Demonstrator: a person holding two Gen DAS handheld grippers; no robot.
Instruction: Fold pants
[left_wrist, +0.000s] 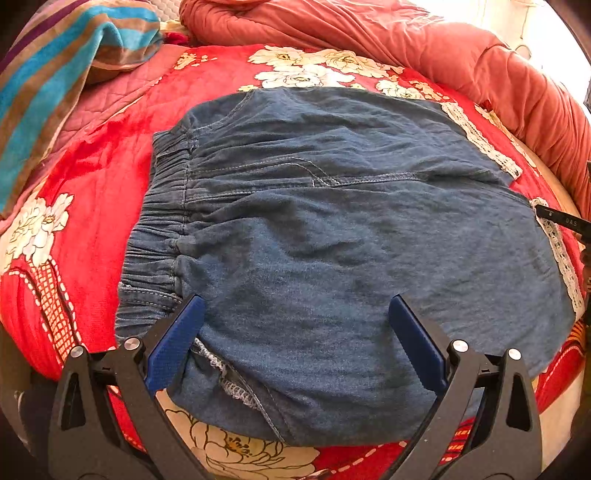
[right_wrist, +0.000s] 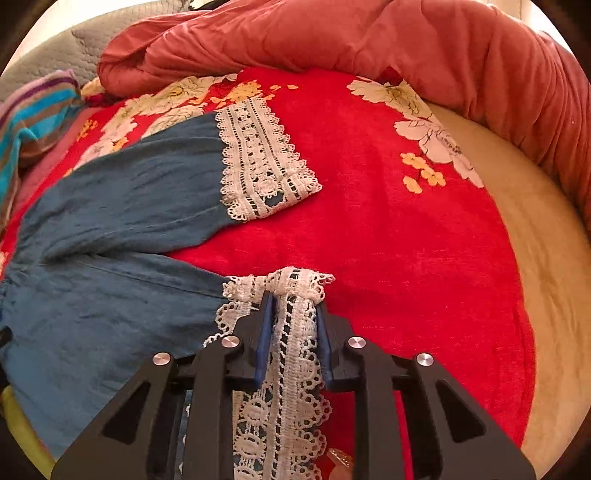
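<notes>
Denim pants (left_wrist: 332, 236), soft and creased, lie flat on a red floral blanket (right_wrist: 388, 229) with a gathered elastic waistband (left_wrist: 166, 206). White openwork lace hem (right_wrist: 295, 332) (bunched at its tip) sits pinched between the narrowed jaws of the right gripper (right_wrist: 294, 299). Left gripper (left_wrist: 295, 306) hovers over the denim, jaws wide and empty. Bare blanket lies right of the hems.

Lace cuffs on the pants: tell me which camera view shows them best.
The right wrist view. Both lace cuffs fill its middle: the far cuff lies flat on the red blanket, and the near cuff is bunched in the right claw. The left wrist view shows only thin lace strips at the pants' right edge.
</notes>
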